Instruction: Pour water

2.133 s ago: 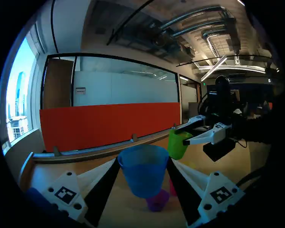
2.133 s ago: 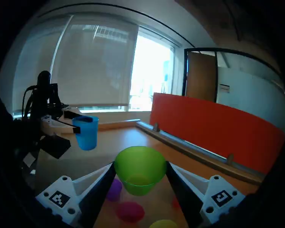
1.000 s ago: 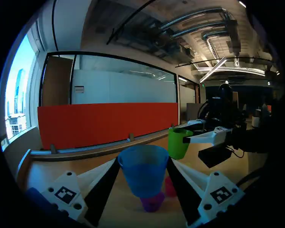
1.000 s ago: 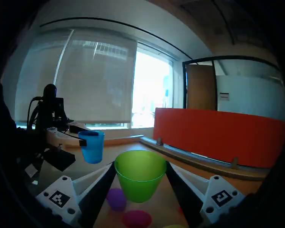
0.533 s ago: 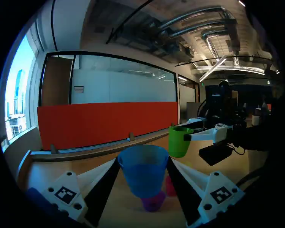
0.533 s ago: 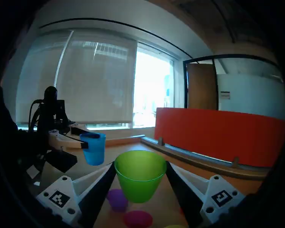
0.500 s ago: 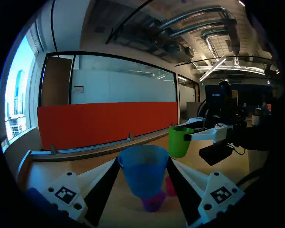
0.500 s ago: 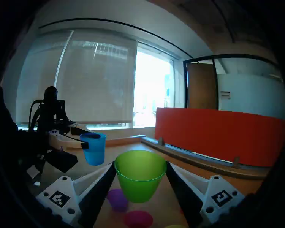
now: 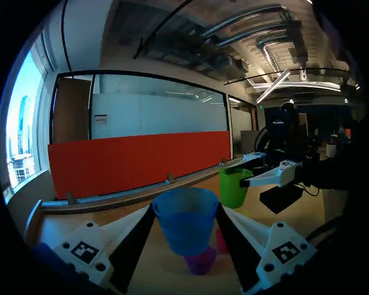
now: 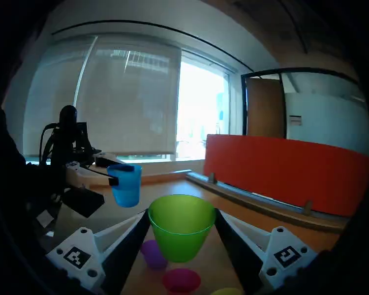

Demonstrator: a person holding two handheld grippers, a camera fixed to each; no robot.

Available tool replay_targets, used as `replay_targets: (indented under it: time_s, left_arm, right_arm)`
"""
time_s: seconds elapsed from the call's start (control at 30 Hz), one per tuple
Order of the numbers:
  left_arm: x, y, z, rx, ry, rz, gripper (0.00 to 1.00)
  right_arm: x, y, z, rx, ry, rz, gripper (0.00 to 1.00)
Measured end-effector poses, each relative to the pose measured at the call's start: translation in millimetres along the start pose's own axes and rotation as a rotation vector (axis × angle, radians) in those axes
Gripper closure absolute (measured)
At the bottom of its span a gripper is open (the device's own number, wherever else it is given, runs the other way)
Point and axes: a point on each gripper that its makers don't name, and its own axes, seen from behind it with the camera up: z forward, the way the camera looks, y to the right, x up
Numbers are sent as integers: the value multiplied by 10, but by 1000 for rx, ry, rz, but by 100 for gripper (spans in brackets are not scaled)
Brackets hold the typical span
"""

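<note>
Left gripper (image 9: 185,216): both fingers are clamped on a blue translucent plastic cup (image 9: 186,225), pressing on opposite sides of its wall just below the rim. The cup is upright and held in the air above the wooden table (image 9: 150,265). Its lower part looks darker than the band at the rim. This may be water, but I cannot tell for sure.

Right gripper (image 10: 182,219): both fingers are clamped the same way on a green translucent plastic cup (image 10: 182,231). It is also upright and clear of the table. I cannot tell its contents from this angle.

Relative position: in the left gripper view the green cup sits to the right of the blue one and farther off. In the right gripper view the blue cup is to the left. The two cups are near each other, not touching, with rims at about the same height.

On the table below the held cups:
- a small purple cup (image 10: 154,253)
- a small magenta cup (image 10: 181,280) just beside it
- a yellow rim (image 10: 226,291) at the bottom of the right gripper view

All three are apart from each other.

An orange partition panel (image 9: 140,160) runs along the table's far edge, behind a low rail.
</note>
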Motion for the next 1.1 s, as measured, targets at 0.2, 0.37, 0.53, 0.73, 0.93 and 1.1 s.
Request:
replay_targets:
  time_s: [0.2,0.37,0.53,0.73,0.93,1.1]
  left_arm:
    - [20,-3,-3,0,-1,24,14]
    - [38,-11,-3,3,-3,49,14]
    - [66,-19,-1,4,-3,69,14]
    - [84,-22,-13,7,-1,81,14]
    - [91,-28,-17,10,-1,98,14]
    - [119,-36,-21,12,0,116,14]
  right_arm:
    - [-36,-25,7,11,-9,1,5]
    - [-77,-63,20,24,-19,-1,5]
    - [-97,-90,26,33,-23,0,5]
    - [-146,-131,21,46,-28,4,5]
    - [-191,-188,30,59,-34,9,5]
    - [-240,-242,40,70,-39,16,5]
